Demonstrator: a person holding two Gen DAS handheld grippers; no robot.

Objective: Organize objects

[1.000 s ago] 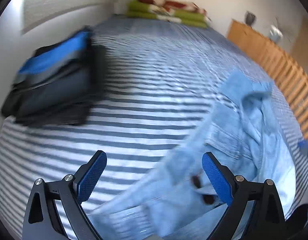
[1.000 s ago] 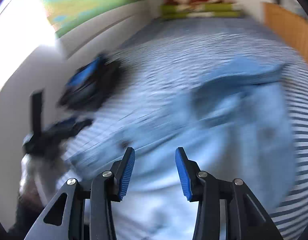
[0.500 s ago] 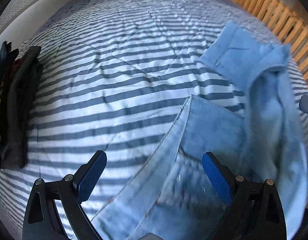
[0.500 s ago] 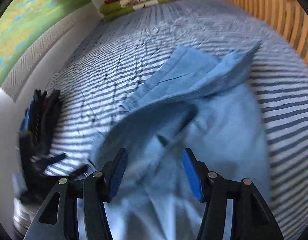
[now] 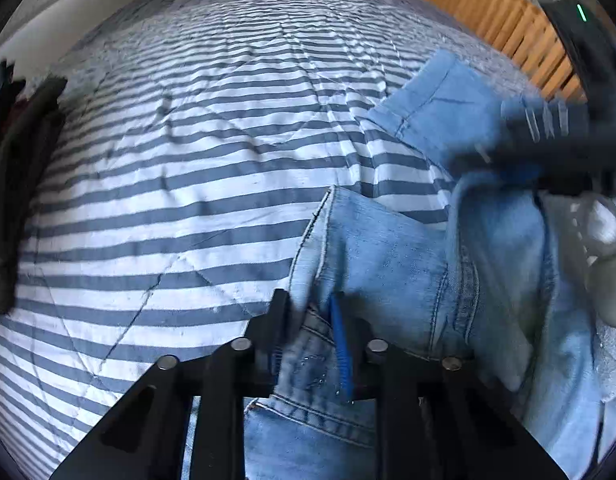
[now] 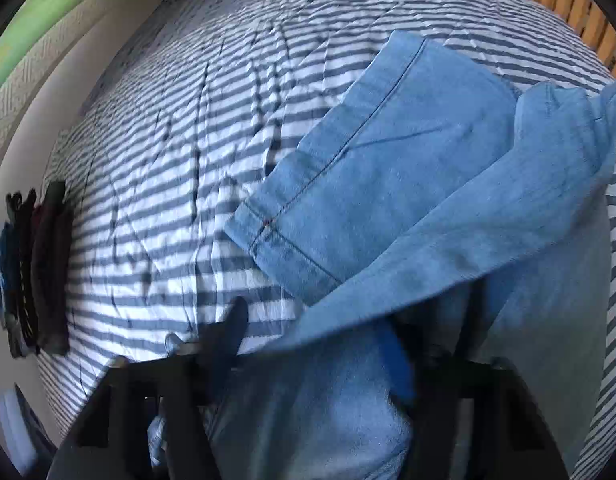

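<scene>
A pair of light-blue jeans (image 5: 392,264) lies crumpled on the striped bed (image 5: 211,152), legs stretching away toward the wooden slatted side. The left gripper (image 5: 314,336) is closing its jaws on the waistband edge. The right gripper (image 6: 320,344), alongside, is closing its jaws over a denim fold.

Bed being covered by blue-and-white striped quilt (image 5: 211,168), wooden slatted rail (image 5: 504,28) being lit at right, white wall (image 6: 39,128) being decorated with green band (image 6: 47,8)
</scene>
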